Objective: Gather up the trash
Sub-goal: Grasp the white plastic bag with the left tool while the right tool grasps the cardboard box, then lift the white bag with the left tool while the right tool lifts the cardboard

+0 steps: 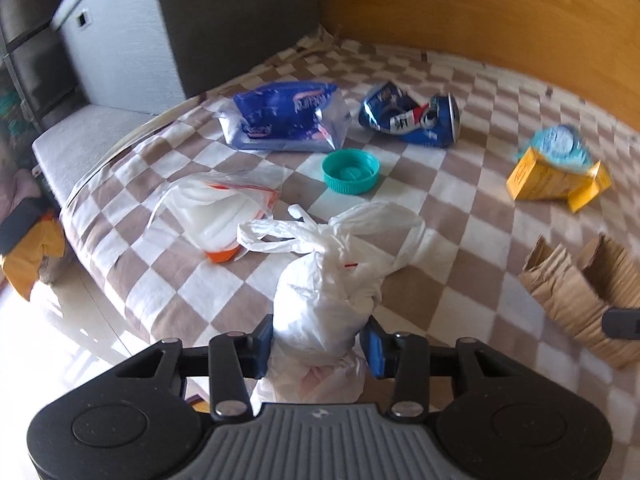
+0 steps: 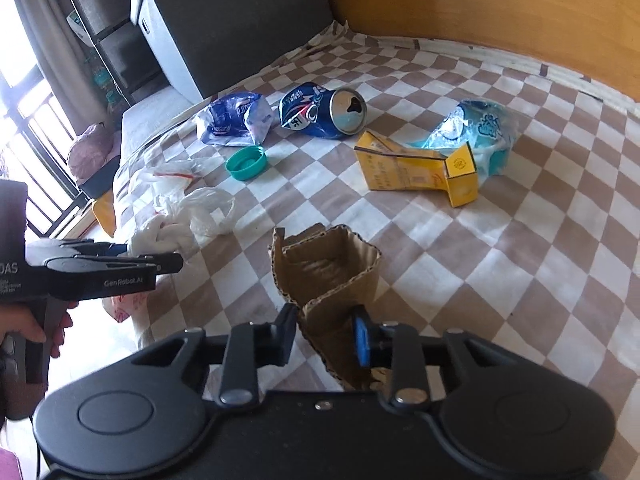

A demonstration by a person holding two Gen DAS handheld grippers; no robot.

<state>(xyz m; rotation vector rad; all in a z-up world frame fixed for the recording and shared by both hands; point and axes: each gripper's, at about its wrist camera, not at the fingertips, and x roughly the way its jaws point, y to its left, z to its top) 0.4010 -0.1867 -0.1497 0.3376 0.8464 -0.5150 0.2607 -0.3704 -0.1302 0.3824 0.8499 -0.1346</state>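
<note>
Left tool pinches knotted white plastic bag, long axis upright; right tool clamps torn corrugated cardboard piece; both lie at lower frame centre.

Bright daylight pours in from the window at left, glaring off the pale floor, fisheye bending the wooden headboard at the edges, while motion blur smears the yellow carton in the left view.

Each black hand-held gripper has blue finger pads, silver screws and a ribbed grey plate.
</note>
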